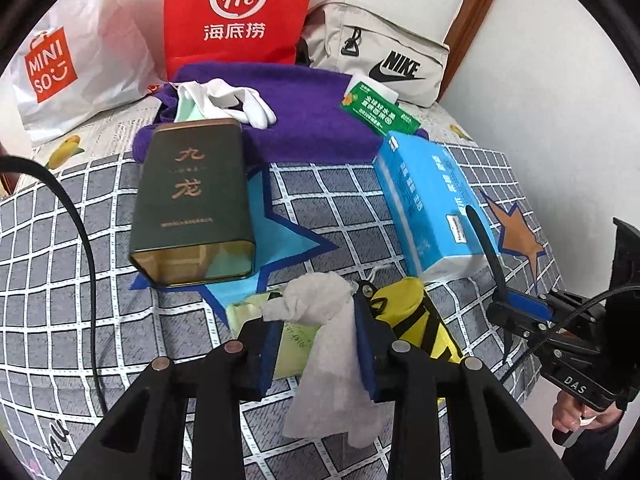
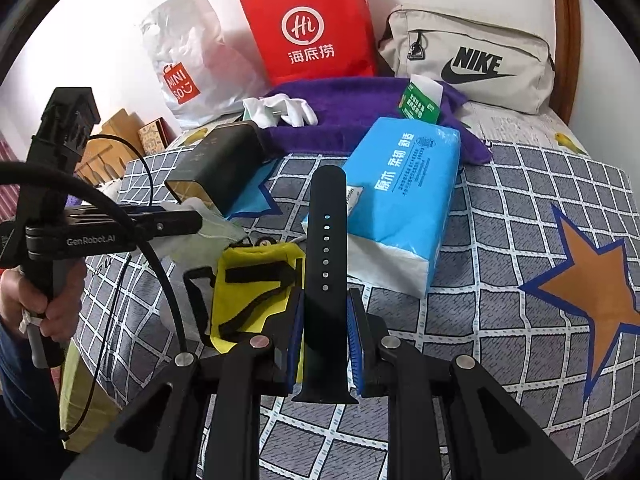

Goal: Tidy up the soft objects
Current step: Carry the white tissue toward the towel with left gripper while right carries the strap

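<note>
Item, nearest: left gripper [image 1: 316, 344], blue pads pinching a crumpled white tissue [image 1: 332, 344] that hangs down between them, lifted off the bedding. Left jaws narrowed on the tissue, last seen drawing in.

Item: right gripper [image 2: 325, 344], pads pressed on a black watch strap [image 2: 325, 248], held upright, row of holes facing the lens.

Item: yellow pouch with black straps [image 2: 256, 292], lying on the bed just beyond both grippers; a pale green sheet [image 1: 256, 312] beside it under the tissue.

Surface: bed covered in grey cloth with white grid lines [image 2: 500, 240], blue-edged star patches, one light blue [image 1: 288, 240], one orange [image 2: 592, 284].

Item, middle: dark green tin with gold characters [image 1: 192, 208], on its side, open end toward the camera. Blue tissue pack [image 2: 404, 200], to the right of the tin.

Item, farther: purple towel [image 1: 304, 112] bearing white gloves [image 1: 236, 100] and a green packet [image 1: 380, 114].

Far edge, against white wall [image 1: 540, 60]: white plastic shopping bag [image 1: 80, 64], red paper bag [image 1: 236, 12], beige zip bag [image 1: 384, 60]. Brown wooden frame [image 1: 476, 4] at right corner.
</note>
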Demonstrator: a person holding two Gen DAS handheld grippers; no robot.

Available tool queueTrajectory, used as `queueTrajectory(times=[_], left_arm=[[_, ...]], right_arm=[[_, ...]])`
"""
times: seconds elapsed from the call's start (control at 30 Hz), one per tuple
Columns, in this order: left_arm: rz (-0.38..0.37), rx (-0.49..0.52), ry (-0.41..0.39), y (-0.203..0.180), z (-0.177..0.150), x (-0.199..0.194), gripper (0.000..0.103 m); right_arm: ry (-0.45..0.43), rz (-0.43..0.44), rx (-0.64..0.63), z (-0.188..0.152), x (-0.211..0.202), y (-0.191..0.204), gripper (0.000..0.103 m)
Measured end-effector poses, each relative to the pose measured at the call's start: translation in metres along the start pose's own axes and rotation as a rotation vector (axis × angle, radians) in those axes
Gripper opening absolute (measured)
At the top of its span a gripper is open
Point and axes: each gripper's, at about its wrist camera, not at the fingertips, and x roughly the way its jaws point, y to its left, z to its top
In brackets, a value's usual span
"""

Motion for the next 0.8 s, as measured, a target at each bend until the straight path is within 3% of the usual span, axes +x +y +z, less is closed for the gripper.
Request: queueTrajectory(times=[0.23,0.47,0.8], left_arm=[[0.007,-0.009,0.001,0.014,-0.004,-0.010,0.032],[0.071,-0.040,0.046,0.039,-0.020,-0.002,0.032],[0.082,-0.061,0.046,0.055,-0.028,0.001,0.039]], right_arm=[[-0.002,0.008,-0.009,0.004,0.000,0.004,0.020],[0.012,0.016,-0.015,0.001,0.004,0.009,0.020],[0.037,0.036,-0.036,-0.003,0.012,0.021,0.020]])
